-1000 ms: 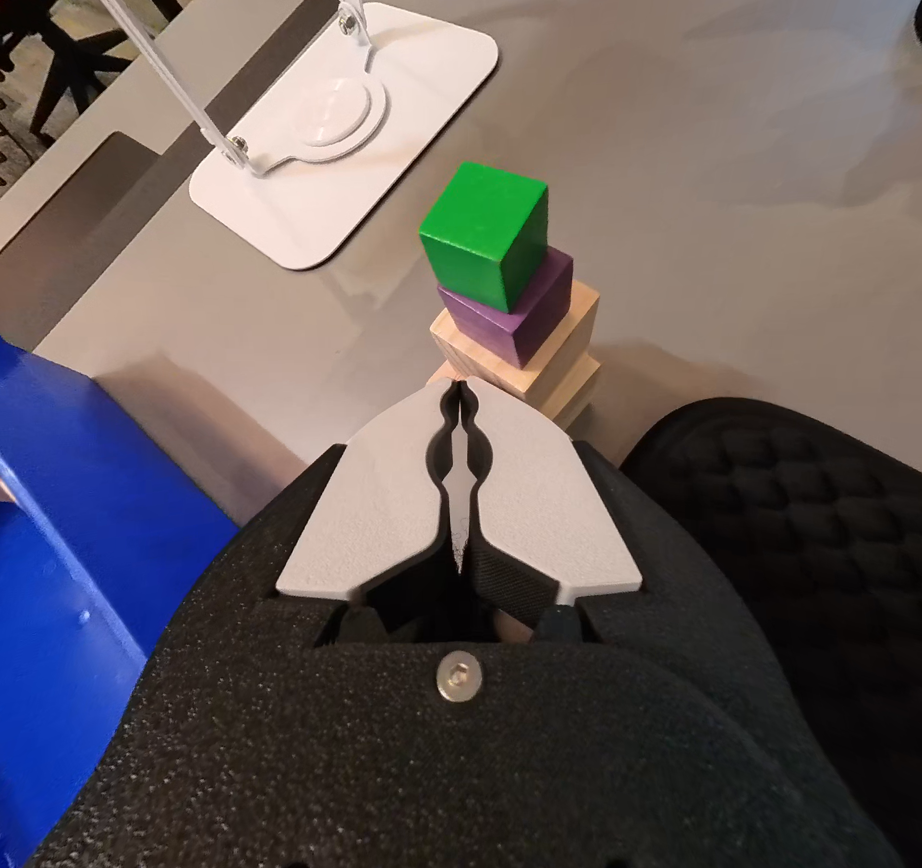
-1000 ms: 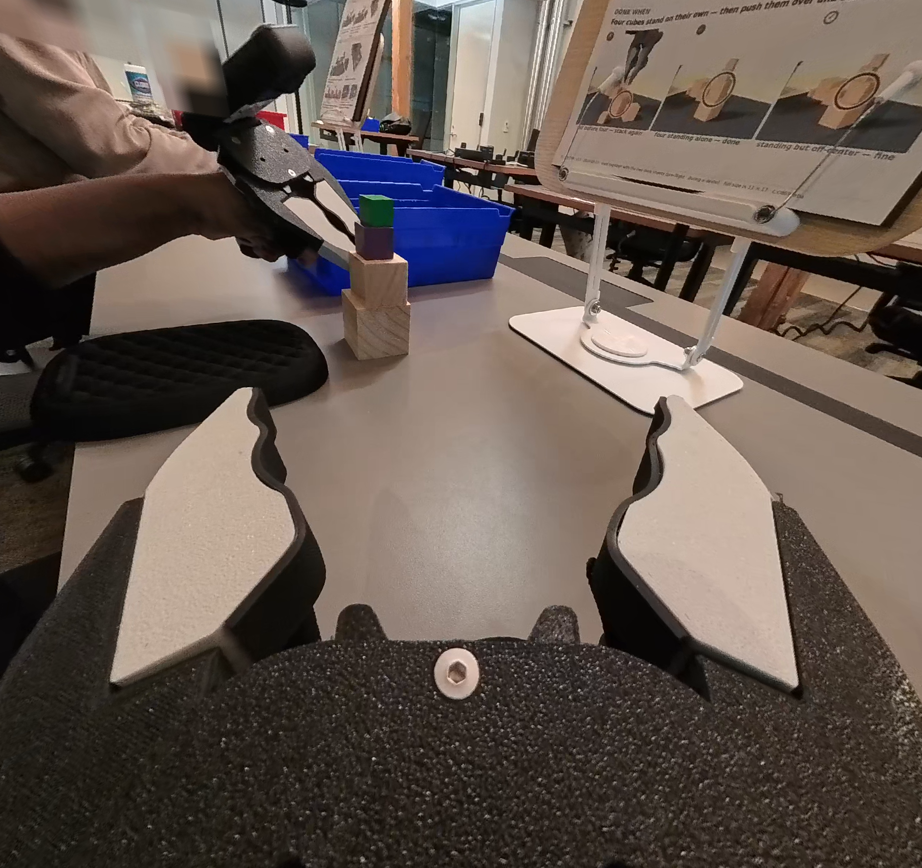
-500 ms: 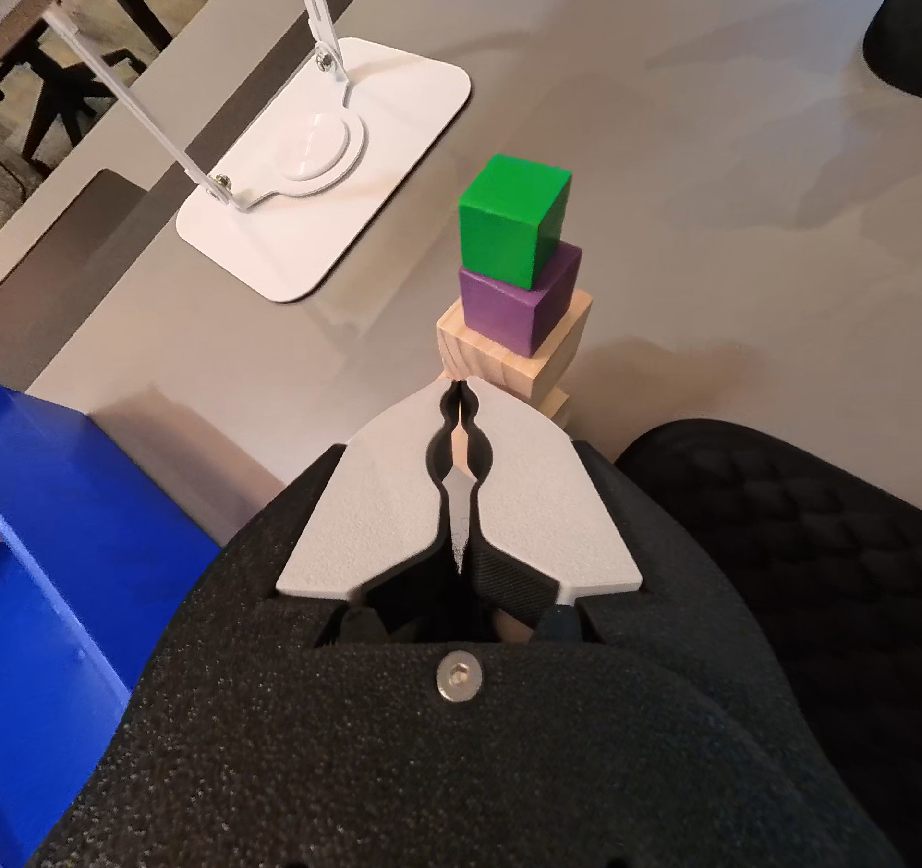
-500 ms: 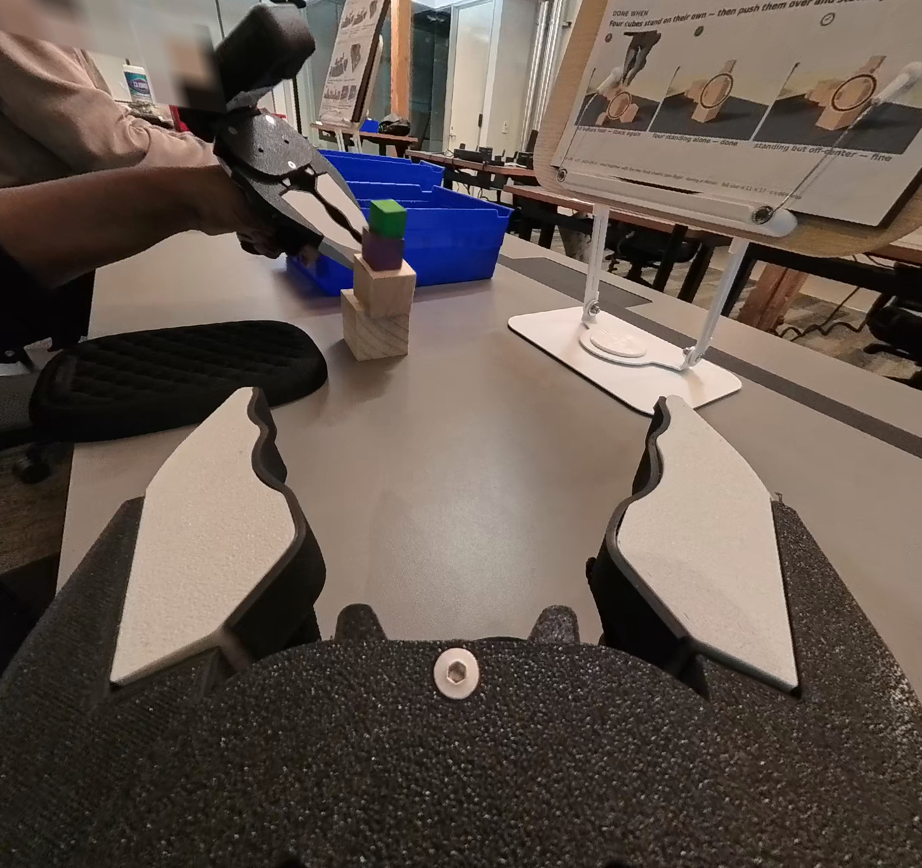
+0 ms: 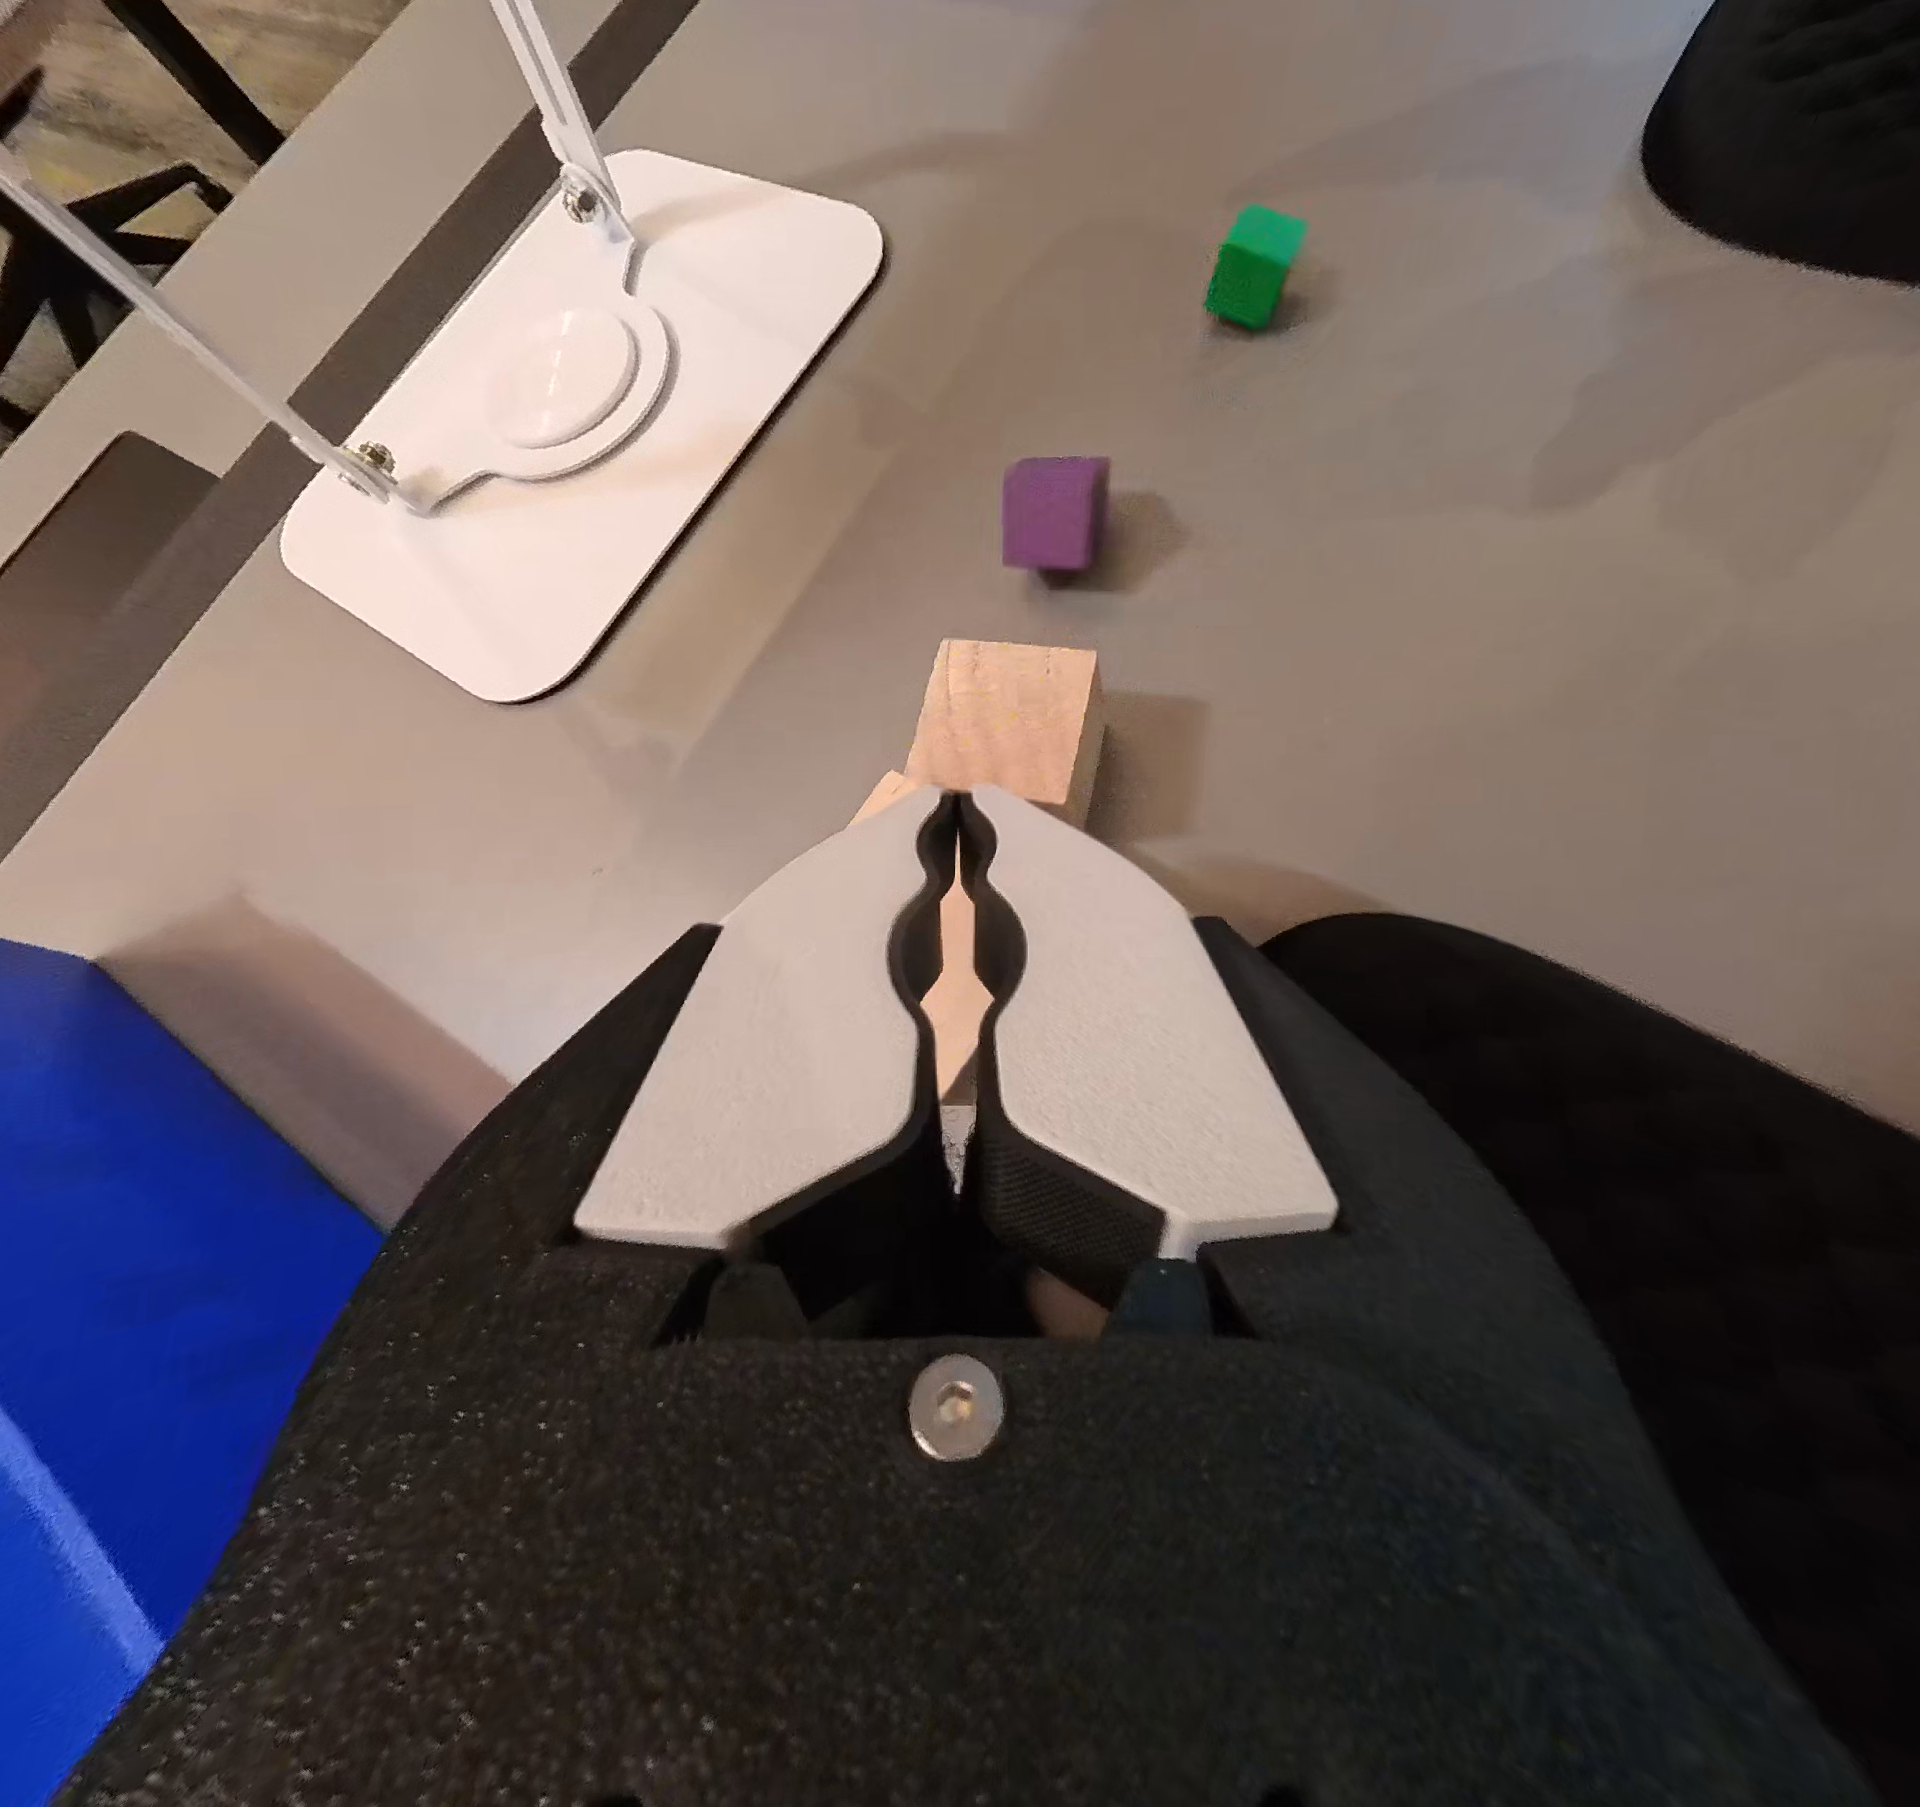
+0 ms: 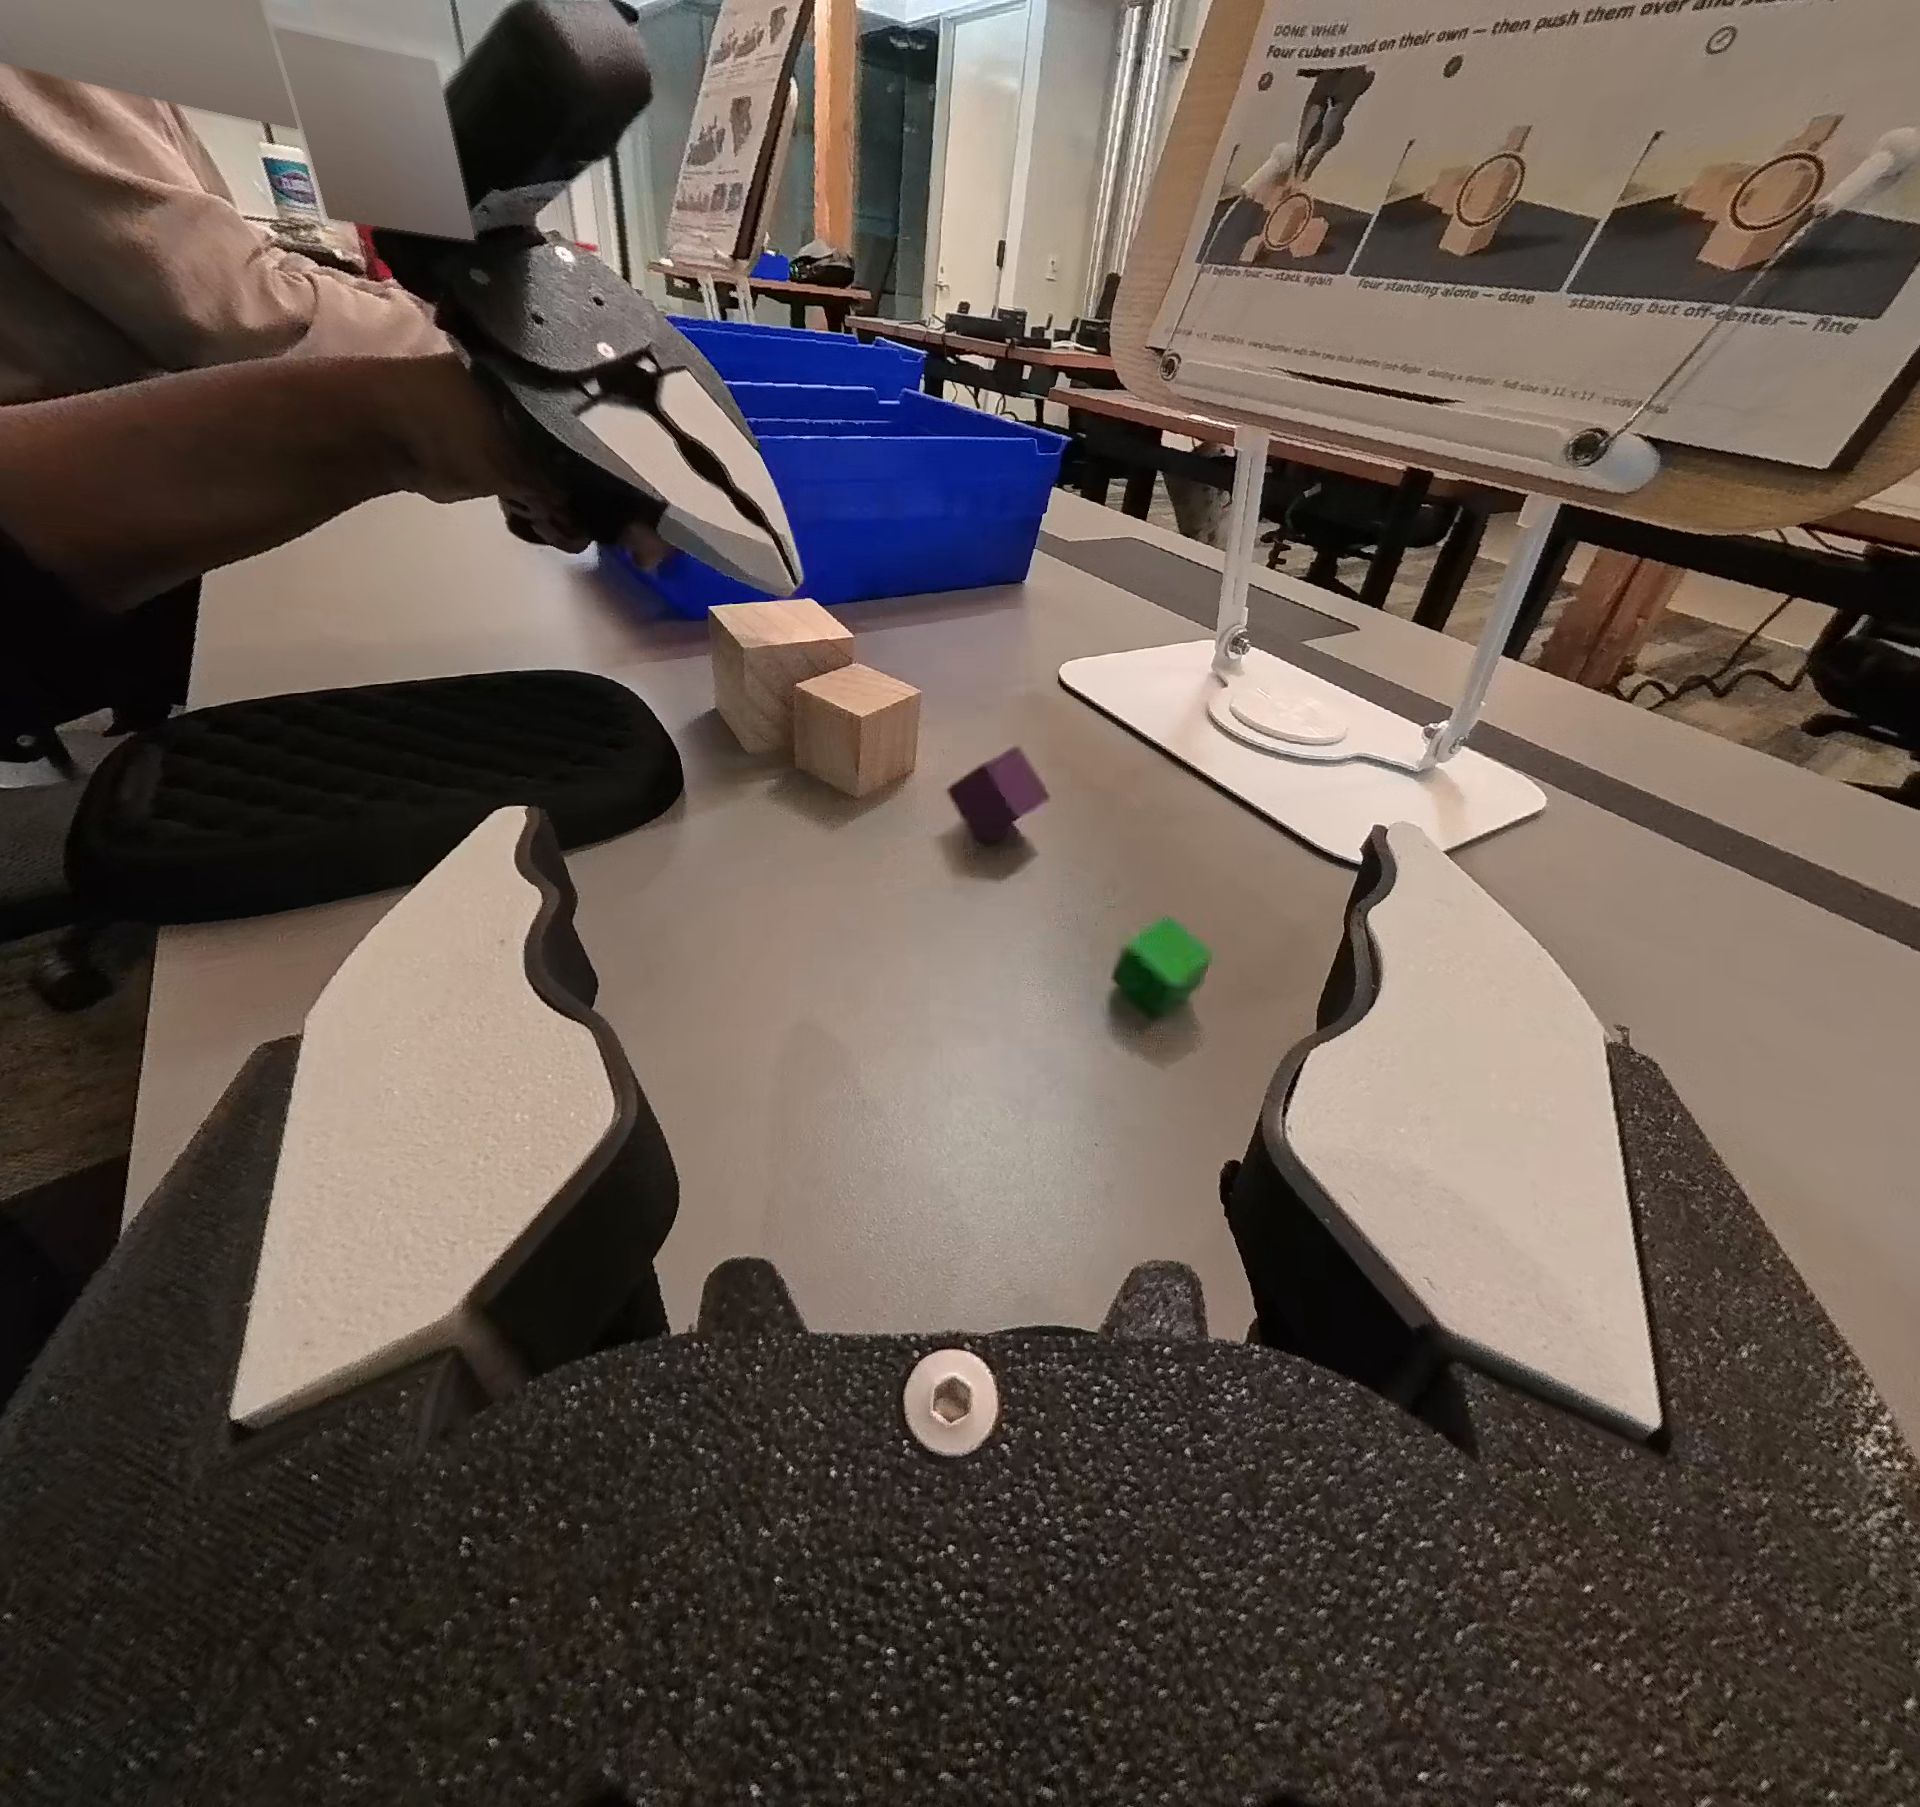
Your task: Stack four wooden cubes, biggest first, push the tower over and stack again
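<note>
My left gripper (image 5: 956, 799) is shut and holds nothing. Its tips hover just over the larger wooden cube (image 6: 764, 671), as the right wrist view shows (image 6: 774, 573). A smaller wooden cube (image 5: 1008, 718) lies on the table against the larger one (image 6: 857, 739). A purple cube (image 5: 1051, 514) lies loose farther out; in the right wrist view it is tipped on an edge and blurred (image 6: 997, 793). A green cube (image 5: 1252, 266) lies beyond it, near my right finger (image 6: 1162, 965). My right gripper (image 6: 956, 830) is wide open and empty, low over the grey table.
A white stand base (image 5: 582, 427) with thin legs carries an instruction board (image 6: 1558, 147) on the right. A blue bin (image 6: 883, 500) stands behind the cubes. A black padded mat (image 6: 364, 781) lies to their left. A person's arm holds the left gripper. There is about 25 cm between the tips of the two grippers.
The four-cube stack has toppled: the green and purple cubes fell and rolled toward my right gripper, and the smaller wooden cube dropped beside the larger one. My shut left gripper pushed forward. The right gripper stayed open.
</note>
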The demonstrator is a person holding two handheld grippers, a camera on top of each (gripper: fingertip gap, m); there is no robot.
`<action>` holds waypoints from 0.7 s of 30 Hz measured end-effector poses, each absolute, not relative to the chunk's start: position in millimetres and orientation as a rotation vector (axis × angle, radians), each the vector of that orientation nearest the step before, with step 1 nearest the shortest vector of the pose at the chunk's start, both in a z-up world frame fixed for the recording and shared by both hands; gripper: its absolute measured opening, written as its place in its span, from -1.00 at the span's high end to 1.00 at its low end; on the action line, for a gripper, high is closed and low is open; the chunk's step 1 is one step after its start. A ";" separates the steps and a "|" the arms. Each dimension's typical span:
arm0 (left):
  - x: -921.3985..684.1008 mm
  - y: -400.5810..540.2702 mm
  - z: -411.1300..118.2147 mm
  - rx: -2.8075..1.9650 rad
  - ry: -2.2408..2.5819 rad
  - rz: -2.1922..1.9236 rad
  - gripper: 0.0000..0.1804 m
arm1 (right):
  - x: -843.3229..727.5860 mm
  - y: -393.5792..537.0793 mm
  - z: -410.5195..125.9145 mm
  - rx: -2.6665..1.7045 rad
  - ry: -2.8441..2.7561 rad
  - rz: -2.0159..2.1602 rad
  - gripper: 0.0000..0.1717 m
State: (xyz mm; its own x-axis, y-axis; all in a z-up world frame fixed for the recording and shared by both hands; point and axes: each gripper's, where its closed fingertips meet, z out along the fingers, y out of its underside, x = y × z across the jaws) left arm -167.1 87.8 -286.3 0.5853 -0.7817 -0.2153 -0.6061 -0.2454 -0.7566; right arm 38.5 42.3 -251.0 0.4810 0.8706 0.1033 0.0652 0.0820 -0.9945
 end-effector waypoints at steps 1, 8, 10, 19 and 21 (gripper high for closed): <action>-166.5 86.2 -284.0 -1.945 1.102 -0.277 1.00 | 38.5 42.4 -250.9 -1.368 -0.903 0.746 -0.59; -158.3 68.9 -247.6 -1.769 0.924 -0.480 0.29 | 38.9 42.4 -250.4 -1.366 -0.899 0.751 -0.59; -153.2 61.7 -230.1 -1.665 0.813 -0.560 -0.24 | 39.0 42.3 -250.1 -1.364 -0.898 0.752 -0.59; -156.3 31.2 -199.0 -1.448 0.586 -0.588 -0.62 | 39.2 43.1 -250.3 -1.369 -0.893 0.756 -0.59; -157.6 27.9 -198.6 -1.440 0.565 -0.555 -0.62 | 39.4 43.4 -250.1 -1.370 -0.891 0.758 -0.59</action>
State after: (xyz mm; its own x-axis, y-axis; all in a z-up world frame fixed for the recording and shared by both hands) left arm -157.6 27.9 -198.6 0.7506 -0.6602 -0.0255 0.0137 0.0541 -0.9984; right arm 39.4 43.4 -250.1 0.4824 0.8715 0.0883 0.0523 0.0720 -0.9960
